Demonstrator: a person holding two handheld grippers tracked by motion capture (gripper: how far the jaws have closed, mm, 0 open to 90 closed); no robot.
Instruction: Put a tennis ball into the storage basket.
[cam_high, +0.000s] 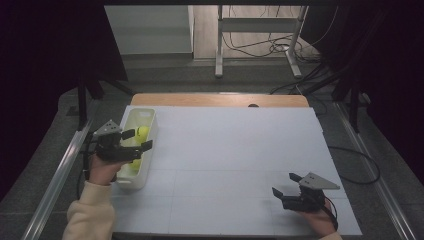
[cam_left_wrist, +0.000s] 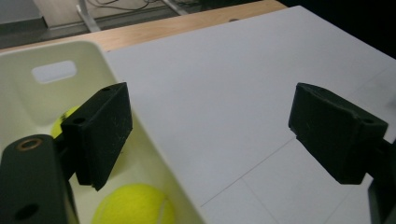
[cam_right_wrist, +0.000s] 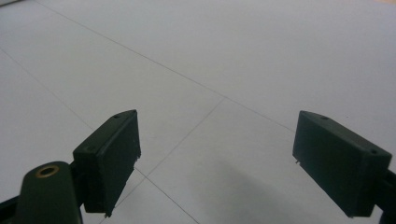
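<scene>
A white plastic bin (cam_high: 145, 172) stands at the left edge of the white board (cam_high: 230, 150). Yellow tennis balls lie in it: one toward its far end (cam_high: 143, 131), one nearer me (cam_high: 134, 166). My left gripper (cam_high: 140, 139) hovers over the bin's right rim, open, with nothing between its jaws. In the left gripper view the gripper (cam_left_wrist: 210, 135) straddles the bin wall (cam_left_wrist: 28, 93); one ball (cam_left_wrist: 133, 205) lies below the left jaw, and another ball (cam_left_wrist: 65, 121) peeks out behind it. My right gripper (cam_high: 284, 183) (cam_right_wrist: 215, 158) is open and empty, low over the board's front right.
The board lies on a wooden table whose far edge (cam_high: 220, 100) shows beyond it. Metal rails (cam_high: 55, 175) run along both sides of the table. Behind the table are a metal stand (cam_high: 219, 45) and loose cables (cam_high: 270, 47) on the floor.
</scene>
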